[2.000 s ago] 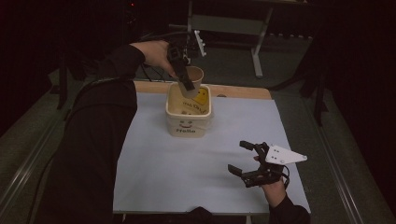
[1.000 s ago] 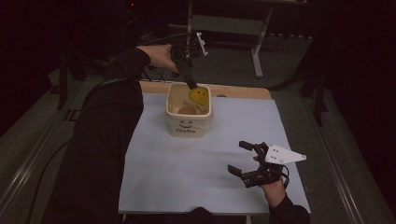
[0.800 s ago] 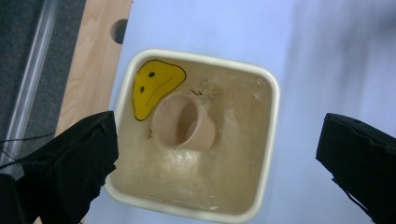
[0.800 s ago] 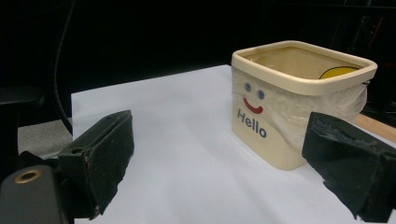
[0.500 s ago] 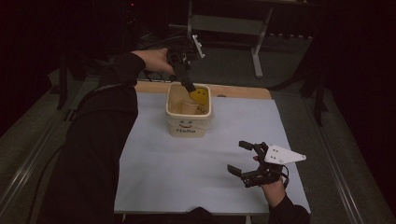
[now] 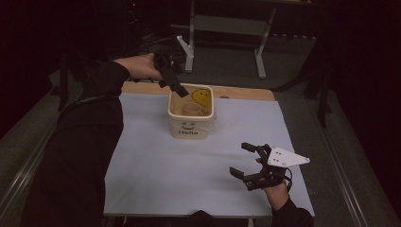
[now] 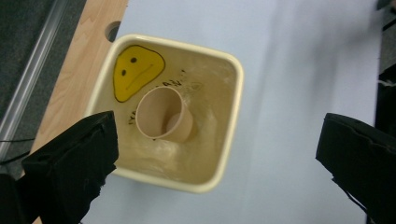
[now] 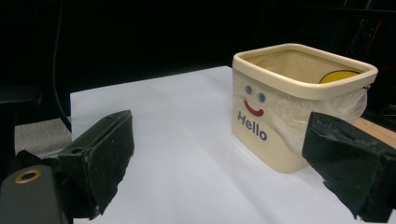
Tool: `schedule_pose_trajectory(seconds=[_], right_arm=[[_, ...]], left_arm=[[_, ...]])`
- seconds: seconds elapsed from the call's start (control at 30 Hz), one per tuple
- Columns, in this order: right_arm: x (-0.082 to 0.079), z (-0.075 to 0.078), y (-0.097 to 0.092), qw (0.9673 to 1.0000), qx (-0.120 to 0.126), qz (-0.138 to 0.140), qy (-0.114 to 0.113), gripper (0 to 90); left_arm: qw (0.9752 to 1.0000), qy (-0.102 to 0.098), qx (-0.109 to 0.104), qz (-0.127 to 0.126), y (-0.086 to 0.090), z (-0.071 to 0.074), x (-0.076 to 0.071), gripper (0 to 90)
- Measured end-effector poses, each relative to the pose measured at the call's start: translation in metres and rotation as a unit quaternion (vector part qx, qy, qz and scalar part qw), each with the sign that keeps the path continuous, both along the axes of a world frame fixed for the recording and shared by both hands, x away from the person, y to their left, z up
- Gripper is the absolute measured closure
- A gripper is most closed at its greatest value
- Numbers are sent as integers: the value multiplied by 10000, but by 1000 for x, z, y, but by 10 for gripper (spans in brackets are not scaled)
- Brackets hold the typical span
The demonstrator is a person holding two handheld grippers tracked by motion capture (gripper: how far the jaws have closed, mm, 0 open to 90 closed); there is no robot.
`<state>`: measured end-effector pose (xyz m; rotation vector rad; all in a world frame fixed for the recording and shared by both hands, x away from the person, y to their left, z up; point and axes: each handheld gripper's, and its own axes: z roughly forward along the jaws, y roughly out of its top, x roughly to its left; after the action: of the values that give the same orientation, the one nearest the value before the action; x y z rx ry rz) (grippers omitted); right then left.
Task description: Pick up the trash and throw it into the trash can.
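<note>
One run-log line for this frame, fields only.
left hand-held gripper: open above bin | paper cup: lying in cream "Hello" bin | right hand-held gripper: open, idle over white sheet

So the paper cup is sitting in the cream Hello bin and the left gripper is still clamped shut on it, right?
Not quite. The paper cup does lie in the cream Hello bin, but the left gripper is open above it, its fingers spread wide and holding nothing. The left gripper view shows this.
</note>
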<state>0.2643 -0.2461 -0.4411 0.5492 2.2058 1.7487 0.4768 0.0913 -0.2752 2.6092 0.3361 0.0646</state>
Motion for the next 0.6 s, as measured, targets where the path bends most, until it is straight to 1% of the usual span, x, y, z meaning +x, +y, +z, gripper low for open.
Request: schedule_pose_trajectory(seconds=[0.07, 0.13, 0.17, 0.2, 0.23, 0.27, 0.3, 0.33, 0.37, 0.43, 0.53, 0.6], right_arm=[[0, 0, 1, 10000, -13, 2, 2, 90], [0, 0, 2, 10000, -29, 16, 6, 90], [1, 0, 3, 10000, -25, 20, 16, 90], [1, 0, 3, 10000, -31, 25, 22, 90], [1, 0, 4, 10000, -37, 30, 10, 90], [1, 0, 4, 10000, -37, 30, 10, 90], [2, 0, 5, 10000, -38, 42, 4, 90], [2, 0, 5, 10000, -40, 46, 8, 90], [2, 0, 5, 10000, -45, 49, 6, 90], [2, -1, 6, 10000, -65, 57, 3, 90], [2, 0, 5, 10000, -62, 56, -11, 90], [2, 0, 5, 10000, -46, 49, -1, 90]], left_arm=[[10000, -28, -26, 26, 3, 0, -3, 3], [9999, -18, -112, 82, 12, -3, -10, 3], [9998, 22, -149, 91, 14, -4, -12, 3], [9998, -37, -144, 102, 17, -6, -15, 3], [9998, 3, -182, 89, 19, -7, -17, 3], [9998, 3, -182, 89, 19, -7, -17, 3], [9997, -38, -228, 125, 24, -10, -22, 3], [9995, 26, -278, 140, 27, -11, -24, 3], [9994, -10, -299, 160, 30, -12, -26, 3], [9990, 36, -402, 215, 35, -14, -31, 3], [9985, 31, -484, 253, 42, -18, -39, 3], [9985, 33, -494, 233, 46, -20, -45, 3]])
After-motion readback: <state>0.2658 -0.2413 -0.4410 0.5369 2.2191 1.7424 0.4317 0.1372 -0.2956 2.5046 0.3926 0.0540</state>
